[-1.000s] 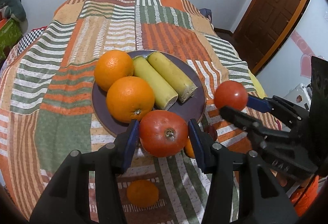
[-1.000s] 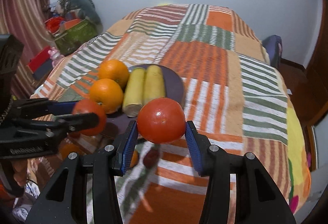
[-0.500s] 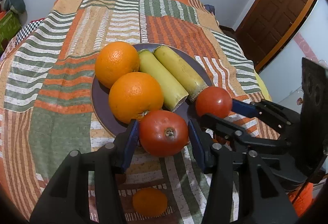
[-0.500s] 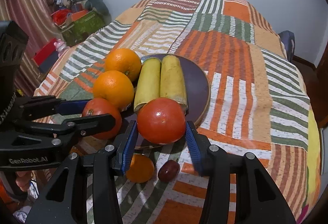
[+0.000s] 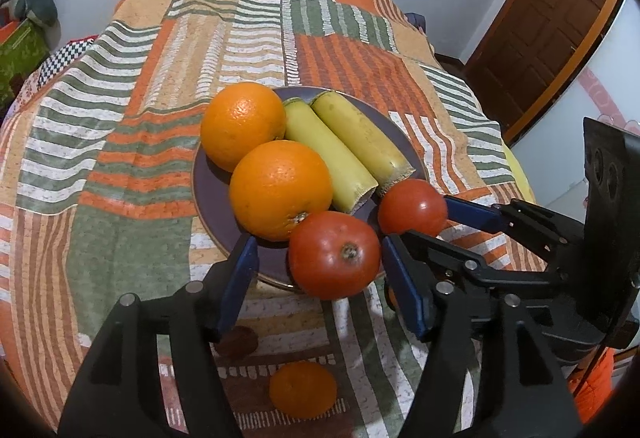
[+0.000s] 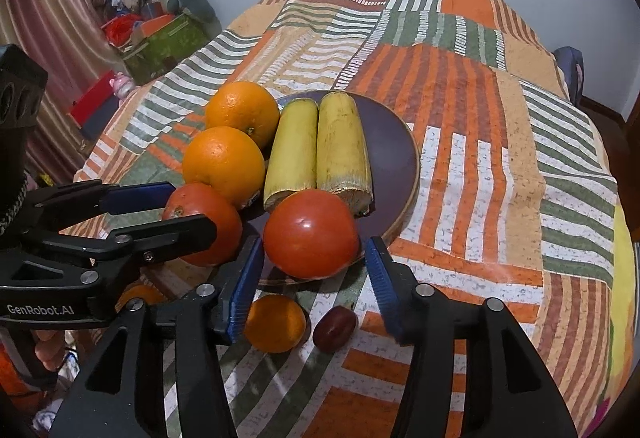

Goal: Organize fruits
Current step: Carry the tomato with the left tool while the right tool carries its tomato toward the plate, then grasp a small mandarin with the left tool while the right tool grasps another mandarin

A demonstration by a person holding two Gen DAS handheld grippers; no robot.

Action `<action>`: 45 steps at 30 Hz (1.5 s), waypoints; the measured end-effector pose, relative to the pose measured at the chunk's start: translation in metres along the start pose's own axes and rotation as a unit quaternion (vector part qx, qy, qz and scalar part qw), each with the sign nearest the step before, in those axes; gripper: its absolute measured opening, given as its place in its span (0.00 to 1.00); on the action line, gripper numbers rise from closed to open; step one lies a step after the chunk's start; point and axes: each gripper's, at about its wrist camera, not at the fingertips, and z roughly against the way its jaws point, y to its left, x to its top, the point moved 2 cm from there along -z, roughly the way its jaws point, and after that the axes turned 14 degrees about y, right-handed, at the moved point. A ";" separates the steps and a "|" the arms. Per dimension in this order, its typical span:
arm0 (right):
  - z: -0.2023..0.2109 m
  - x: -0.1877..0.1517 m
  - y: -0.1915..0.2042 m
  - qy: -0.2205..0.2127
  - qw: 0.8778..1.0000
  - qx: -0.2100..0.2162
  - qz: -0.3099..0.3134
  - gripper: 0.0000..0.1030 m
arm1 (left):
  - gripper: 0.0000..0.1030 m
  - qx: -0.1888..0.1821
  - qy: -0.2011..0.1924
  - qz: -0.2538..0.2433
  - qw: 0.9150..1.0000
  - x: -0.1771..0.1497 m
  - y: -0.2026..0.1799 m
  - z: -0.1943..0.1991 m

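Dark plate (image 6: pixel 404 145) on striped patchwork cloth (image 6: pixel 460 85): two oranges (image 6: pixel 224 161) at left, two cut banana pieces (image 6: pixel 344 145) beside them. Left gripper (image 5: pixel 320 270): pads apart, a gap at each side of its tomato (image 5: pixel 334 254), which sits at the plate's near rim. Right gripper (image 6: pixel 312 266): likewise apart around second tomato (image 6: pixel 311 240) on near rim. Off plate, on cloth: small orange (image 6: pixel 275 322) and dark red fruit (image 6: pixel 334 322).

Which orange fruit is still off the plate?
The small orange on the cloth beside the dark plum; both big oranges sit on the plate.
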 end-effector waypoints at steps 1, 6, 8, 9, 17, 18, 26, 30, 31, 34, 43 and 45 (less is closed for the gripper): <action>0.002 -0.001 0.001 -0.002 1.000 0.000 0.000 0.49 | 0.63 0.003 -0.002 -0.001 1.000 -0.001 0.000 0.002; 0.013 -0.005 0.003 -0.011 1.000 -0.011 0.003 0.49 | 0.63 0.013 -0.010 -0.001 1.000 -0.008 0.002 0.012; 0.018 -0.007 0.004 -0.017 1.000 -0.019 0.005 0.49 | 0.63 0.017 -0.014 0.000 1.000 -0.011 0.004 0.017; 0.021 -0.008 0.004 -0.019 1.000 -0.021 0.005 0.49 | 0.63 0.018 -0.016 0.001 1.000 -0.013 0.004 0.020; 0.035 -0.019 0.014 -0.031 0.999 -0.040 0.017 0.49 | 0.63 0.029 -0.021 0.002 0.999 -0.038 0.010 0.034; 0.036 -0.022 0.016 -0.033 0.998 -0.041 0.016 0.49 | 0.63 0.029 -0.020 0.003 0.999 -0.042 0.011 0.034; 0.023 -0.038 0.028 -0.009 0.999 -0.039 0.025 0.46 | 0.63 0.017 -0.003 0.008 1.000 -0.070 0.006 0.022; 0.011 -0.040 0.032 0.006 0.999 -0.035 0.031 0.36 | 0.62 0.013 0.007 0.005 1.000 -0.077 0.004 0.015; 0.008 -0.040 0.032 0.010 0.999 -0.032 0.031 0.34 | 0.61 0.013 0.009 0.004 1.000 -0.079 0.004 0.013; 0.001 -0.041 0.034 0.019 0.999 -0.033 0.033 0.32 | 0.59 0.016 0.013 0.002 1.000 -0.082 0.004 0.010; -0.010 -0.036 0.037 0.030 0.997 -0.050 0.042 0.32 | 0.45 -0.003 0.026 0.017 1.000 -0.083 0.011 -0.003; -0.011 -0.034 0.037 0.028 0.998 -0.048 0.042 0.32 | 0.39 -0.012 0.030 0.018 0.999 -0.083 0.011 -0.006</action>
